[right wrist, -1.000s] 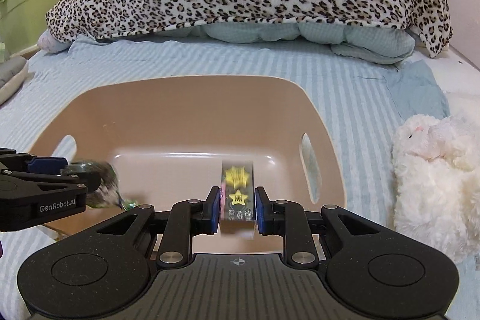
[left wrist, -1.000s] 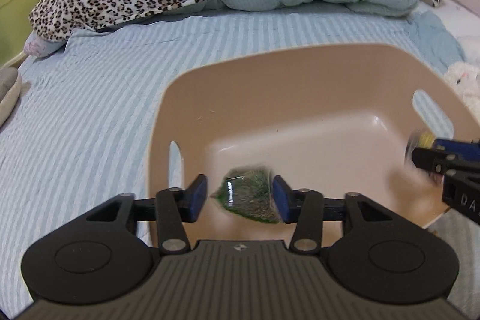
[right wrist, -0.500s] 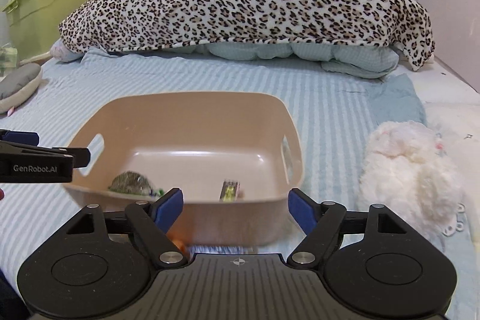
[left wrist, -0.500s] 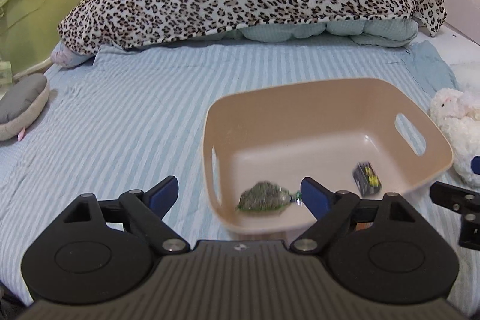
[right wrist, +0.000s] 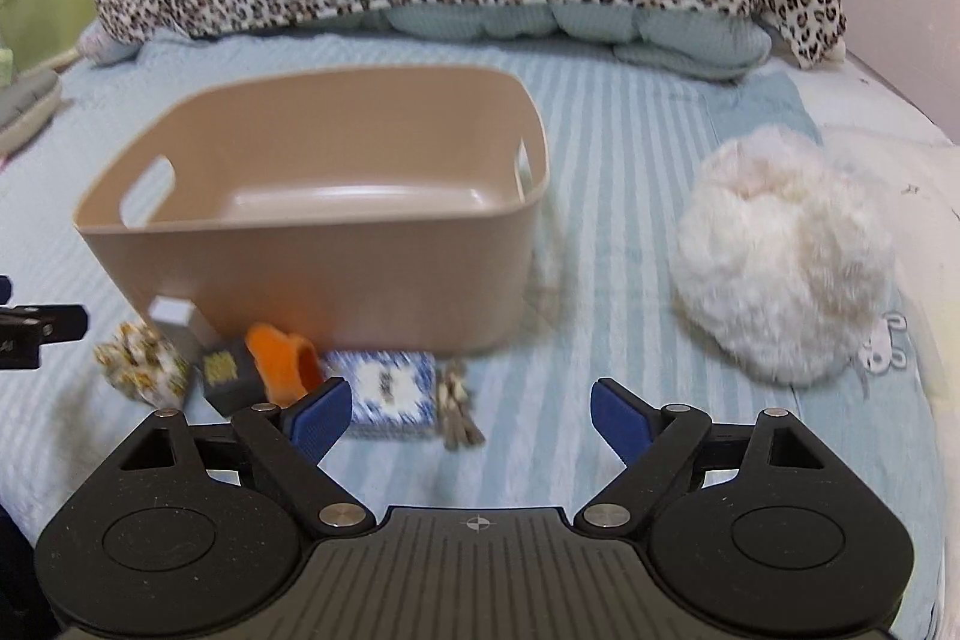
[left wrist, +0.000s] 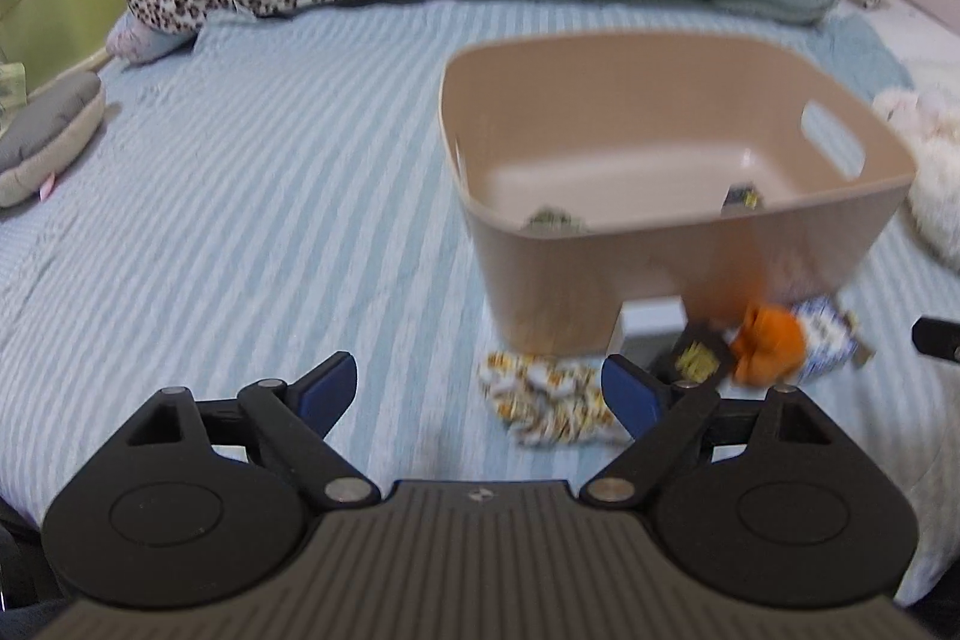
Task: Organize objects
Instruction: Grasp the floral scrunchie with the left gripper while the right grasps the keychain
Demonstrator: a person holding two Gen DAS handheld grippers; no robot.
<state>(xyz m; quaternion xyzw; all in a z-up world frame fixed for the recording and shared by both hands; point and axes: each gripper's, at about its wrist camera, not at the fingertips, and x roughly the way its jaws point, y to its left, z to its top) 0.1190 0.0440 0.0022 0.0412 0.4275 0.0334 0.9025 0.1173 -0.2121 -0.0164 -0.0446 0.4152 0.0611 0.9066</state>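
Soft daylight, motion blur (fisheye-bent edges)

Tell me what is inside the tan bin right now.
In the left wrist view, two small items peek over the tan bin's near wall: a greenish packet and a dark yellow-marked packet. That wall covers their lower parts and the near floor.
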